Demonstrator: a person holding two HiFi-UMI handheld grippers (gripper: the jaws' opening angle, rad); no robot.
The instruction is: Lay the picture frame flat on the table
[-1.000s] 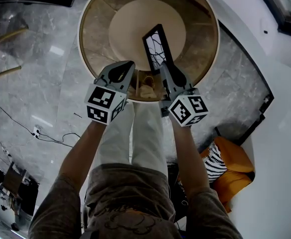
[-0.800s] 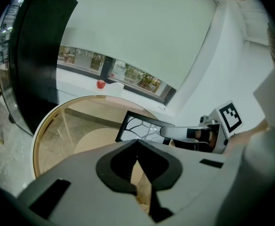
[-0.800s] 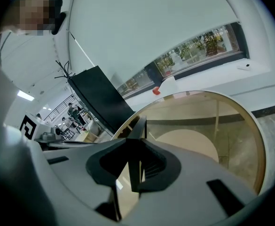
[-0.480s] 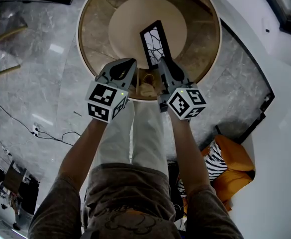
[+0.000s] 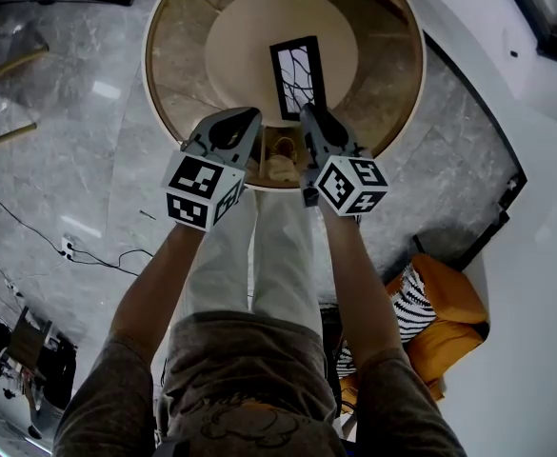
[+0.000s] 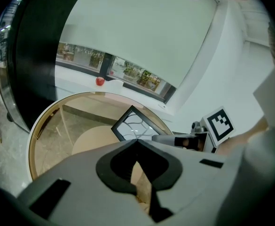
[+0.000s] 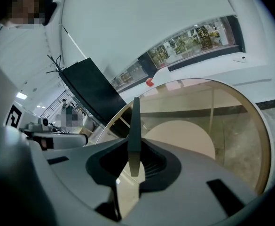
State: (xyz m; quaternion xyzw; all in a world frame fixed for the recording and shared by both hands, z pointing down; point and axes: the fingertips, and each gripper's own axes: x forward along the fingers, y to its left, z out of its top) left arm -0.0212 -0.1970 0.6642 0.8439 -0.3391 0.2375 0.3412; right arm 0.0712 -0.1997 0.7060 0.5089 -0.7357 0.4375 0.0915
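Picture frame [image 5: 297, 76] runs 12 to 6
Right tongs [image 5: 307, 114] clench its 6 o'clock end; left tongs [image 5: 249, 117] closed, empty, at 9.

Left gripper [image 5: 248, 114] seemingly closed, right gripper [image 5: 307, 112] clamped, arms [image 5: 154, 284] extended

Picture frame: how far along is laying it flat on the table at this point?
Done: the right gripper has the picture frame clamped by its near edge, over the round table. In hand: the frame lies face up, close to flat; whether it touches the tabletop cannot be told. To do: settle it flat and let go. The left gripper is shut and empty, beside it.
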